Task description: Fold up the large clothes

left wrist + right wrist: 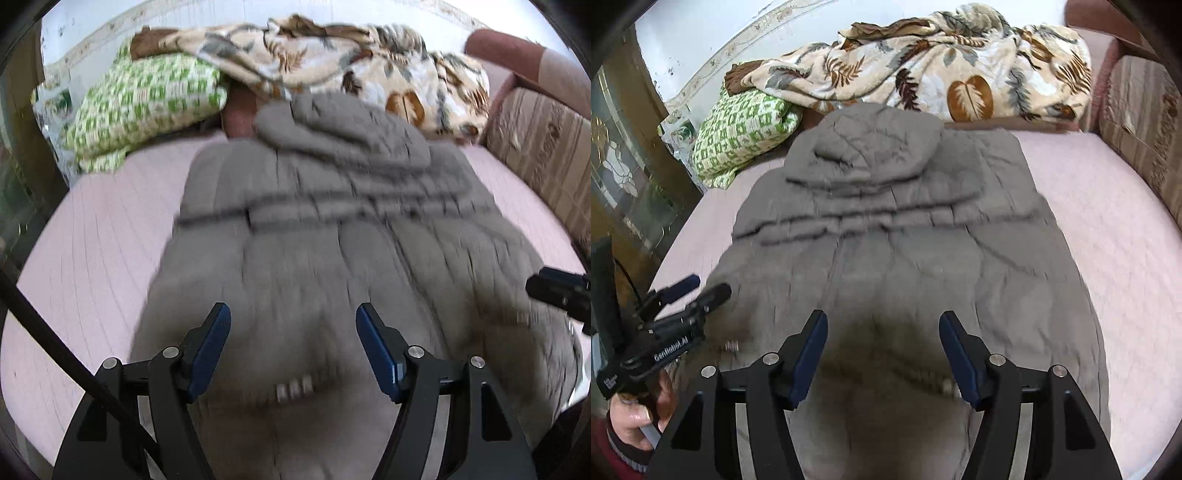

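Currently: both claws hover over the near end of the garment, nothing gripped.
Garment: grey quilted hooded coat, lying flat and lengthwise on the bed, which is covered by a pink sheet; hood at the far end, hem nearest the cameras. Sides appear already turned in, since the body reads as a narrow panel; this is a judgement, the frames are blurred.
Left claw: jaws stand well apart, blue pads clear of the fabric, nothing between them but the coat below. It points down at the hem region, near a small pale striped tag.
Right claw: jaws likewise well apart, nothing held; it casts a dark shadow on the coat just under it, so it sits close above the cloth.
Mutual view: left claw also shows in the right wrist view at left, gripped by a person's hand in a dark red sleeve; a tip of the right claw shows at the right edge of the left wrist view.
Why spread: jaws set wide over the hem suit taking a thick padded edge at two spots.
Likely step: pinch the hem on both sides and carry it toward the hood.
Surroundings: leaf-print blanket and green checked bundle heaped just beyond the hood; patterned cushion at right.
Risk: padded fabric may slip or drag the lower layer.
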`<move>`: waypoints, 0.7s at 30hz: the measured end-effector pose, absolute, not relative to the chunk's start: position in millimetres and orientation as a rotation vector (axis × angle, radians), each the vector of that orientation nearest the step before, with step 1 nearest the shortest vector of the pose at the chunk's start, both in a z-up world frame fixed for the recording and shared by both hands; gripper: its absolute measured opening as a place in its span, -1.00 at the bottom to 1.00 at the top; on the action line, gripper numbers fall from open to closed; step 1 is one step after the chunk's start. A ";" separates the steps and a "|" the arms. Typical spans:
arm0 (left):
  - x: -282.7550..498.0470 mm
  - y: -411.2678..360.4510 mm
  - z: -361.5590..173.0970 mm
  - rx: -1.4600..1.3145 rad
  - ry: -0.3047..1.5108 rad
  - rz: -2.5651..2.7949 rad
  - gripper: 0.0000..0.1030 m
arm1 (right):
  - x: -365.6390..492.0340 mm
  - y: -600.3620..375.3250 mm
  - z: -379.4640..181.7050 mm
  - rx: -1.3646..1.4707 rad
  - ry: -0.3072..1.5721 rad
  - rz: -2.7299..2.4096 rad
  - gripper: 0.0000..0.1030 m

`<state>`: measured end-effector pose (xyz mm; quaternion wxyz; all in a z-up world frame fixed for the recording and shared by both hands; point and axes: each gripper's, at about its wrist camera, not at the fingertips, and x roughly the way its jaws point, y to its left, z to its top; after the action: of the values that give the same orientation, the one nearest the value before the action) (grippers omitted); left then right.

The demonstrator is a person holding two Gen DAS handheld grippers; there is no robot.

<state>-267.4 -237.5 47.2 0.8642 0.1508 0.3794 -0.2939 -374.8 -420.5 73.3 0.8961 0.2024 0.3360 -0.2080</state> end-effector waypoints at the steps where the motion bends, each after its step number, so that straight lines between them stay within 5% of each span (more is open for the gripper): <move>1: -273.6 -232.9 42.6 0.326 0.802 -0.608 0.35 | -381.0 -417.4 67.9 0.425 0.703 -0.430 0.31; 15: -313.2 -210.7 -3.8 0.444 0.817 -0.494 0.41 | -421.1 -386.0 6.5 0.396 0.773 -0.530 0.33; 21: -318.4 -208.8 -10.2 0.483 0.760 -0.457 0.57 | -414.2 -375.8 -9.9 0.309 0.787 -0.533 0.68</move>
<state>-318.4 -208.8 -10.2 0.8751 0.2313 0.3643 -0.2191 -414.2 -375.8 -9.9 0.8778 0.1482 0.3771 -0.2556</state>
